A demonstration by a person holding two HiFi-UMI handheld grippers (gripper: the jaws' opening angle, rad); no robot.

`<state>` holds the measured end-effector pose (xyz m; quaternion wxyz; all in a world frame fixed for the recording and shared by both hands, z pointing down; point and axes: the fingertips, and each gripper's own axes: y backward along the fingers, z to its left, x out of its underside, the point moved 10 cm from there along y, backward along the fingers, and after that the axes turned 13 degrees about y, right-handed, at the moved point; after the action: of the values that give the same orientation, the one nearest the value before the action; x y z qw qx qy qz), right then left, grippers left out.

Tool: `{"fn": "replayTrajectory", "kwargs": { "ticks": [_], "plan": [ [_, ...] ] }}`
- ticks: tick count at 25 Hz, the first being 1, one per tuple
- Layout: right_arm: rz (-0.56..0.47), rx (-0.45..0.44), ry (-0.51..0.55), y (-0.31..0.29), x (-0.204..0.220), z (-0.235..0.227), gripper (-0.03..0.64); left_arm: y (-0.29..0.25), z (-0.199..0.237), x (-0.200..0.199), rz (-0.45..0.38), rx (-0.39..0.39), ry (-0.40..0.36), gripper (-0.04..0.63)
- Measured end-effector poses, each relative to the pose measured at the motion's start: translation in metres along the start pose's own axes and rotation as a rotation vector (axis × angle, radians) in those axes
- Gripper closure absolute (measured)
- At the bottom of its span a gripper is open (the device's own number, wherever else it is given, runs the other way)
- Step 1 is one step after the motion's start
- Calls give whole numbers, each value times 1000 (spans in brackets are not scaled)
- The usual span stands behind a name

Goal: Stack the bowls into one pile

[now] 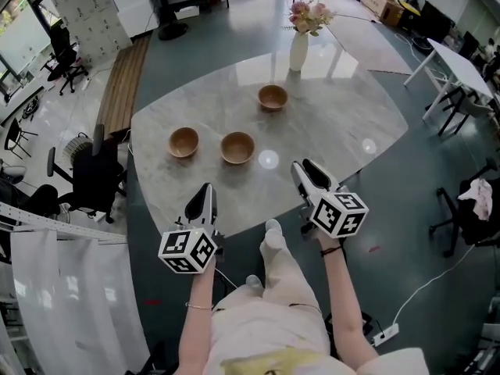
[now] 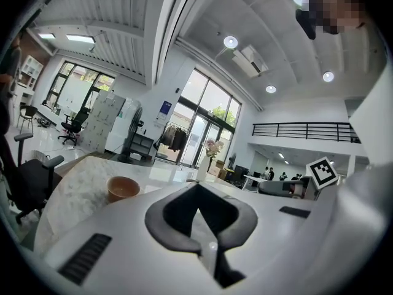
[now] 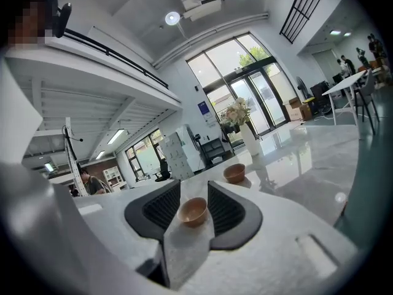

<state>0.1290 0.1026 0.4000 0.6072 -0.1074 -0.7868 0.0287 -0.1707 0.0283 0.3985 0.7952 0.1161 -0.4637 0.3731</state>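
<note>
Off the near worktop (image 1: 344,123) edge, the right tool (image 1: 306,170) is hovering spread, seemingly framing the middle bowl (image 1: 237,148) for pickup — the left tool (image 1: 206,192) is waiting pressed together.

left bowl (image 1: 183,141) | middle bowl (image 1: 237,147) | far bowl (image 1: 273,97), all apart on table (image 1: 355,119) | left gripper (image 1: 206,191), right gripper (image 1: 304,167) over near edge
</note>
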Motion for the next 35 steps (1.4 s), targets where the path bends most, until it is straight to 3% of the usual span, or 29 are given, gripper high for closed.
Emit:
{"fn": "replayTrajectory", "kwargs": {
  "ticks": [18,28,35],
  "plan": [
    [95,-59,-55,-127,-45,-114,483,-154,-14,-17,47,-48,65,595],
    [186,-132,-83,-188,-43,-159,483,-213,-5,-10,65,-118,121,595],
    [265,-107,-67,-221,-34,-180,483,-240,5,-4,107,-151,145,595]
  ]
}}
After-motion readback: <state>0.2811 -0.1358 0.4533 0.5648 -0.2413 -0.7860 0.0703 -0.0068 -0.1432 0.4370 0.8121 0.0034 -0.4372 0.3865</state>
